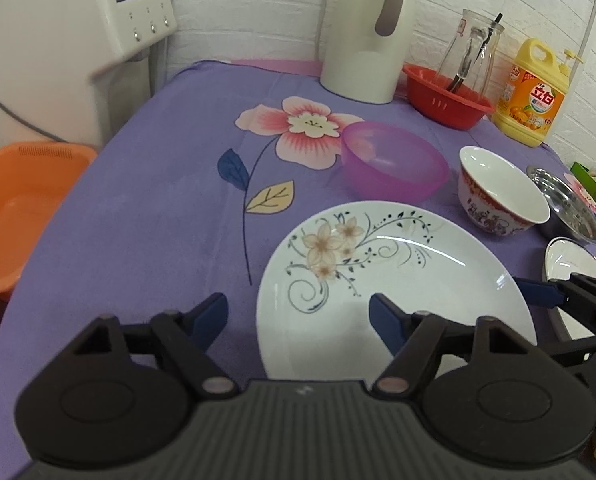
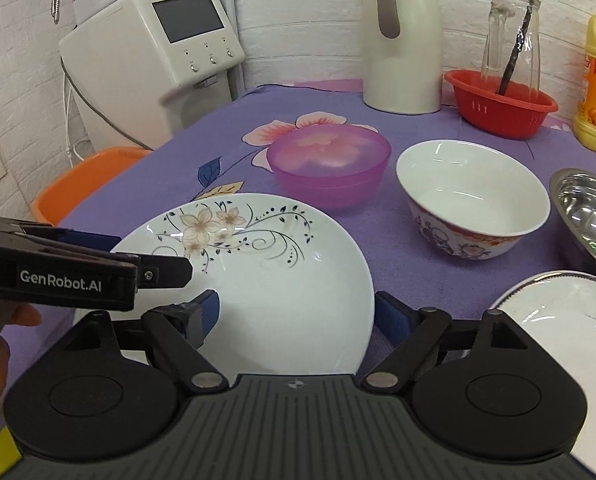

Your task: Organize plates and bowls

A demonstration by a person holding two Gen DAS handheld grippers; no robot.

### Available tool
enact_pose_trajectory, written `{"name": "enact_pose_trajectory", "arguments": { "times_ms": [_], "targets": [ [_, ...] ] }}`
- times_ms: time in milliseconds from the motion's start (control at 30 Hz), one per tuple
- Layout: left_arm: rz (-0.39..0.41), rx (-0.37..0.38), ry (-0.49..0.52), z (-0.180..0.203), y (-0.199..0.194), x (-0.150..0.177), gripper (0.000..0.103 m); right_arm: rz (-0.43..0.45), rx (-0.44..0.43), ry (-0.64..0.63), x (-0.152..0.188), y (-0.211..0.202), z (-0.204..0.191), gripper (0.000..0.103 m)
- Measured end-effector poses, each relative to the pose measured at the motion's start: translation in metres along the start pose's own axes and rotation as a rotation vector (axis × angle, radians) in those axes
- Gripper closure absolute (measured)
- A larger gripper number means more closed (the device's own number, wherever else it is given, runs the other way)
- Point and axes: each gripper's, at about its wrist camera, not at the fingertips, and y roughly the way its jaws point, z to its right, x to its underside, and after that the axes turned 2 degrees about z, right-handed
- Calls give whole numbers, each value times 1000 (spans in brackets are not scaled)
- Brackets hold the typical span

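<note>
A white plate with a flower print (image 1: 394, 292) (image 2: 265, 276) lies on the purple cloth, near the front. My left gripper (image 1: 298, 318) is open and straddles the plate's left rim. My right gripper (image 2: 295, 314) is open and straddles its right rim; it also shows in the left wrist view (image 1: 546, 294). Behind the plate stand a purple plastic bowl (image 1: 394, 166) (image 2: 330, 164) and a white china bowl with a red pattern (image 1: 502, 196) (image 2: 474, 196). A steel bowl (image 1: 566, 204) (image 2: 590, 216) and a second white plate (image 1: 570, 264) (image 2: 558, 316) lie at the right.
At the back stand a white thermos jug (image 1: 366, 32), a red basket (image 1: 446, 100) holding a glass carafe (image 1: 470, 52), and a yellow detergent bottle (image 1: 532, 92). A white appliance (image 1: 69, 32) and an orange basin (image 1: 17, 208) are left of the table.
</note>
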Motion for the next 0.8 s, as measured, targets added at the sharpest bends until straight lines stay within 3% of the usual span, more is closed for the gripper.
{"name": "enact_pose_trajectory", "arguments": {
  "times_ms": [100,333,433,533,800],
  "targets": [
    [-3,2,9,3,2,4,29,-10,-12,16,7,-3,1,0],
    [24,-19,66,14,-1,11,43,10,-3,-20,13,-4,-7,0],
    [28,-34,62,17,-1,11,43,6,2,-21,12,-4,-6,0],
    [7,-28,23,19,-3,6,55,-4,18,-10,9,-5,-8,0],
    [71,-11,39,34,-53,13,56,58,31,25,10,-49,-15,0]
  ]
}}
